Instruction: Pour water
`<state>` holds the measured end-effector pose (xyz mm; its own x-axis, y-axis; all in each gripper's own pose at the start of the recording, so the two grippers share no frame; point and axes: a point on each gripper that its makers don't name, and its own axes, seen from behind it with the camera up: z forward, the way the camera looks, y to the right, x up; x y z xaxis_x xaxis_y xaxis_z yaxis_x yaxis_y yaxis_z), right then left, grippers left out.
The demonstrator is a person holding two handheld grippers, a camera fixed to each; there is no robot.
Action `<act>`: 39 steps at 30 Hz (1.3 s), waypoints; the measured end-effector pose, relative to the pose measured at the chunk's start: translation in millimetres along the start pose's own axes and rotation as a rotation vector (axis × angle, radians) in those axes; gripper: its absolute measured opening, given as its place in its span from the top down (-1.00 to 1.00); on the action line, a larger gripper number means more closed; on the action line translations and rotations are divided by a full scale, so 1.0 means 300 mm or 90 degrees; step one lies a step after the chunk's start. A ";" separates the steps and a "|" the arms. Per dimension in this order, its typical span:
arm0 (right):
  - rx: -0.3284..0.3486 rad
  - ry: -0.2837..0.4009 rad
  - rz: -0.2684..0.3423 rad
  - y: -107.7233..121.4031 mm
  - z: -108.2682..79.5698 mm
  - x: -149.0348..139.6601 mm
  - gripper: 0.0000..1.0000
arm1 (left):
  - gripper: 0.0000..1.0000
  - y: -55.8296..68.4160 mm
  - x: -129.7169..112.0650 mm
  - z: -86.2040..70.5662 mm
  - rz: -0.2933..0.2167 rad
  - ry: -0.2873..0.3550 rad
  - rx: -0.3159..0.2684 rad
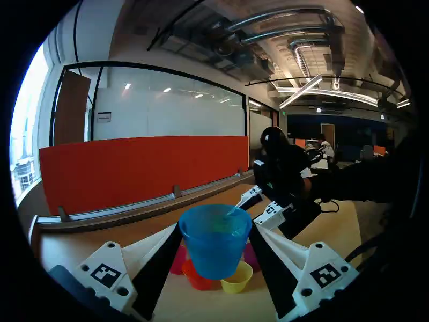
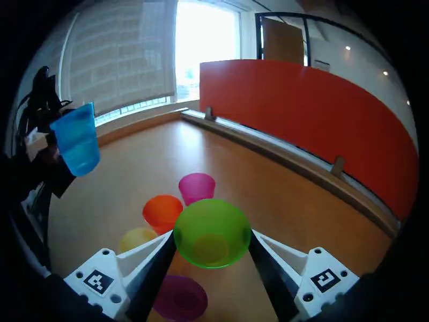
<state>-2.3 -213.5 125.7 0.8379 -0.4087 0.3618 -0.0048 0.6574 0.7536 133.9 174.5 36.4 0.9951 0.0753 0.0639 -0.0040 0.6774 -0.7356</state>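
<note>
While left tongs (image 1: 214, 232) clamp blue cup (image 1: 215, 249), right tongs (image 2: 212, 237) clamp green cup (image 2: 211, 231).

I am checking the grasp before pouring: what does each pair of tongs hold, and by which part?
The left tongs hold the blue cup by its opposite side walls; the right tongs hold the green cup the same way.
</note>
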 end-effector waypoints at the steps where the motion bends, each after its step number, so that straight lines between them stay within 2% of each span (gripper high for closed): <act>1: -0.001 0.008 0.002 0.000 -0.008 0.011 -0.85 | -0.73 -0.002 0.000 0.001 0.000 0.000 0.001; 9: -0.008 0.061 0.004 -0.001 -0.072 0.095 -0.85 | -0.73 -0.010 -0.001 0.001 -0.002 0.000 0.008; 20: -0.012 0.118 -0.033 -0.029 -0.143 0.199 -0.85 | -0.72 0.003 0.020 0.005 0.003 0.005 0.010; 39: -0.013 0.208 -0.047 -0.071 -0.207 0.312 -0.87 | -0.72 0.007 0.045 0.003 0.002 0.008 0.012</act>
<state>110.3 -226.5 109.4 0.9663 -0.2331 0.1095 0.0703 0.6479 0.7585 147.4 177.6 36.2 0.9963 0.0683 0.0531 -0.0089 0.6914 -0.7224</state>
